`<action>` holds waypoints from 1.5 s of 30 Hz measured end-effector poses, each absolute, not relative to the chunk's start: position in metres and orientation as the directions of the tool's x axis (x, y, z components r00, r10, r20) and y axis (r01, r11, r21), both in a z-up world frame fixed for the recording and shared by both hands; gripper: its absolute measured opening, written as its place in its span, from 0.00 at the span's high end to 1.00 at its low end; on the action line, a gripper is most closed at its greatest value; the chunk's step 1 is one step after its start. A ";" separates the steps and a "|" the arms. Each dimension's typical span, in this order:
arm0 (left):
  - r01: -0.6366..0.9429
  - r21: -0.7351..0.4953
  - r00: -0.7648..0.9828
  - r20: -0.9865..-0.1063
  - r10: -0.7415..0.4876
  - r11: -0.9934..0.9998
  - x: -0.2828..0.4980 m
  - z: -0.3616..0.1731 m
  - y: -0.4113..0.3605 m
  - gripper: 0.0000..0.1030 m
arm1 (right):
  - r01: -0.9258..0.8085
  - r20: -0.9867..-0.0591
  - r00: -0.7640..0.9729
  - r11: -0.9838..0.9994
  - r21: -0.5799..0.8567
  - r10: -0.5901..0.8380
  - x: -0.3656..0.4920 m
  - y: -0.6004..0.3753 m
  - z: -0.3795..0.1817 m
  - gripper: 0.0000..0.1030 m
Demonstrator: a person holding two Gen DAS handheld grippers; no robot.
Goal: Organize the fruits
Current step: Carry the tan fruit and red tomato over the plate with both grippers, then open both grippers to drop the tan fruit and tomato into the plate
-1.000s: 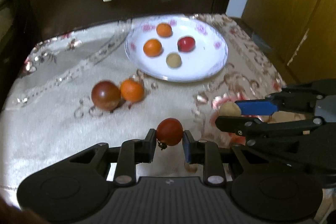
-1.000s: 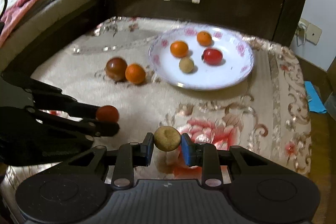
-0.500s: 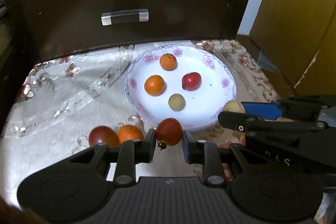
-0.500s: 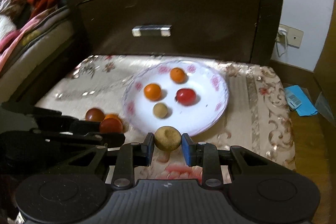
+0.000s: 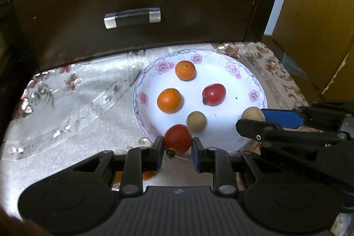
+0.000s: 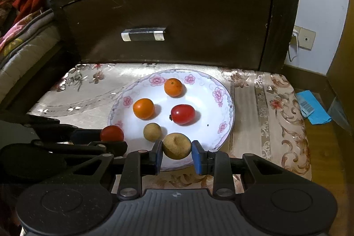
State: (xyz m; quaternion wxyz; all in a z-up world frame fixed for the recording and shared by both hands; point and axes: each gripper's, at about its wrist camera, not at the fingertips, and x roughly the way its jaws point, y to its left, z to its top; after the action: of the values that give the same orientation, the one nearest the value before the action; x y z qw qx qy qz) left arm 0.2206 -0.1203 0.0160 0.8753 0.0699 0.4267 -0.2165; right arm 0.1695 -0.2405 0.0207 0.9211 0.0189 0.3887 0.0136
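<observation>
A white flowered plate (image 5: 230,68) (image 6: 223,98) holds two oranges (image 5: 169,100) (image 5: 185,70), a red tomato (image 5: 214,94) and a tan longan (image 5: 196,121). My left gripper (image 5: 177,150) is shut on a red tomato (image 5: 178,138) over the plate's near left rim; it also shows in the right wrist view (image 6: 112,133). My right gripper (image 6: 177,155) is shut on a tan longan (image 6: 177,146) over the plate's near rim; this longan shows in the left wrist view (image 5: 252,114).
The plate stands on a floral cloth (image 6: 265,103) in front of a dark drawer front with a metal handle (image 6: 143,34). An orange fruit (image 5: 148,175) lies on the cloth under my left gripper. Blue packets (image 6: 312,107) lie on the floor at the right.
Both grippers have moved forward with their fruits, from the front of the cloth to the plate's near rim. The loose fruits on the cloth have slipped under the left gripper.
</observation>
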 end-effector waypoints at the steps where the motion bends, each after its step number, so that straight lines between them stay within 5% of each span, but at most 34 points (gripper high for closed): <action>1: 0.438 -0.058 0.545 -0.776 -0.317 0.897 0.221 0.016 -0.121 0.68 | -0.007 -0.717 0.696 0.999 0.045 0.037 0.171 -0.242 0.020 0.78; 45: 0.428 -0.022 0.571 -0.768 -0.289 0.904 0.228 0.010 -0.131 0.64 | 0.009 -0.705 0.709 0.999 0.043 0.024 0.182 -0.255 0.011 0.73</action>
State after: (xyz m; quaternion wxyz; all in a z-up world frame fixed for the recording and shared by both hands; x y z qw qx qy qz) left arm 0.2284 -0.1307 0.0101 0.8824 0.0832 0.4161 -0.2032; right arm 0.1823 -0.2545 0.0108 0.9242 0.0214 0.3813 0.0042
